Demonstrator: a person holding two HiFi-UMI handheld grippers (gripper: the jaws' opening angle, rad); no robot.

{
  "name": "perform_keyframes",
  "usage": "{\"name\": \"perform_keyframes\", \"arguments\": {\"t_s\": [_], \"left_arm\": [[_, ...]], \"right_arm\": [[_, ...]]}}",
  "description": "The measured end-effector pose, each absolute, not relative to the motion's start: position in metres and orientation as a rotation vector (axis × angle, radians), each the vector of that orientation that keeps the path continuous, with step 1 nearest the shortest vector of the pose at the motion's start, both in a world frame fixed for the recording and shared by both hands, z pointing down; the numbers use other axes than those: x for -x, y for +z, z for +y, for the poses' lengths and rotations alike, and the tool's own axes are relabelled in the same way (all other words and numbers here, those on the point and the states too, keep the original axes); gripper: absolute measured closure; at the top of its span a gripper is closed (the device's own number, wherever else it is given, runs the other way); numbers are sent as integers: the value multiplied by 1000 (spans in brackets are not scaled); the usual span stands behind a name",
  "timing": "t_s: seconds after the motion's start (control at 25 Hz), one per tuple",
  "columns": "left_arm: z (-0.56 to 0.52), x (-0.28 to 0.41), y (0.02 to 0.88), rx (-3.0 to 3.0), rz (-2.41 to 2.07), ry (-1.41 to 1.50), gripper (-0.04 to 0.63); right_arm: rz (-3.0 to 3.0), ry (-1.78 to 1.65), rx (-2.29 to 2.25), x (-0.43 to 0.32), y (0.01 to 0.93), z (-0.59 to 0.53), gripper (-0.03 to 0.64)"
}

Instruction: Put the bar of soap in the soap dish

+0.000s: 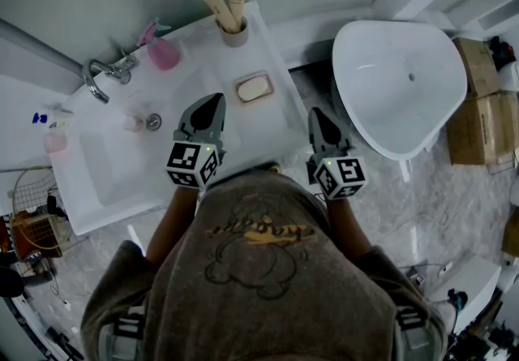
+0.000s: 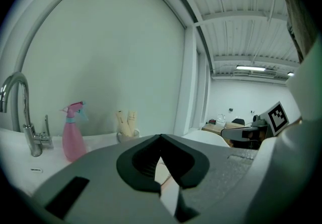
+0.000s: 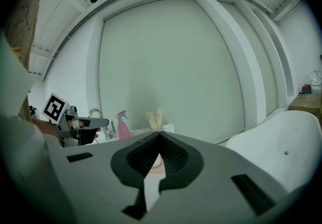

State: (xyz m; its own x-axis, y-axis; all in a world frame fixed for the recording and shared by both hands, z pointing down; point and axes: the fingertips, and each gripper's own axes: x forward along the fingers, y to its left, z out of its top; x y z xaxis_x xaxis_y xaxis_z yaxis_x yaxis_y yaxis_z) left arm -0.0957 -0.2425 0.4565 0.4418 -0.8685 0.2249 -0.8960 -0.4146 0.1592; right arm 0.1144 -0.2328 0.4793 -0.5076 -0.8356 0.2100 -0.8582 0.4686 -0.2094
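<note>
Flanking a bathtub [image 1: 397, 83], a white basin counter [image 1: 272, 126] is pictured.
Cream soap [image 1: 253, 89] is seated in a pink dish [image 1: 239, 92]; left gripper [image 1: 217, 97] and right gripper [image 1: 315, 112] are clenched, empty.

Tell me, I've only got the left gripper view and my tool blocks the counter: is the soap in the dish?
Observer: Yes, the head view shows the bar of soap lying in the soap dish.
Operator: Is the right tool holding anything?
Observer: No, the right tool is shut and empty.
Operator: Does my tool touch the dish?
Observer: No, the left tool sits apart from it.
</note>
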Motion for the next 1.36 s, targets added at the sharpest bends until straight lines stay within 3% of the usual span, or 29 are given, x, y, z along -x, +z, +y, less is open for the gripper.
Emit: {"name": "perform_keyframes", "arguments": {"t_s": [1.36], "left_arm": [[-246, 103, 458, -2425, -1497, 134, 592]], "right_arm": [[-2621, 413, -1494, -102, 477, -236, 618]]}}
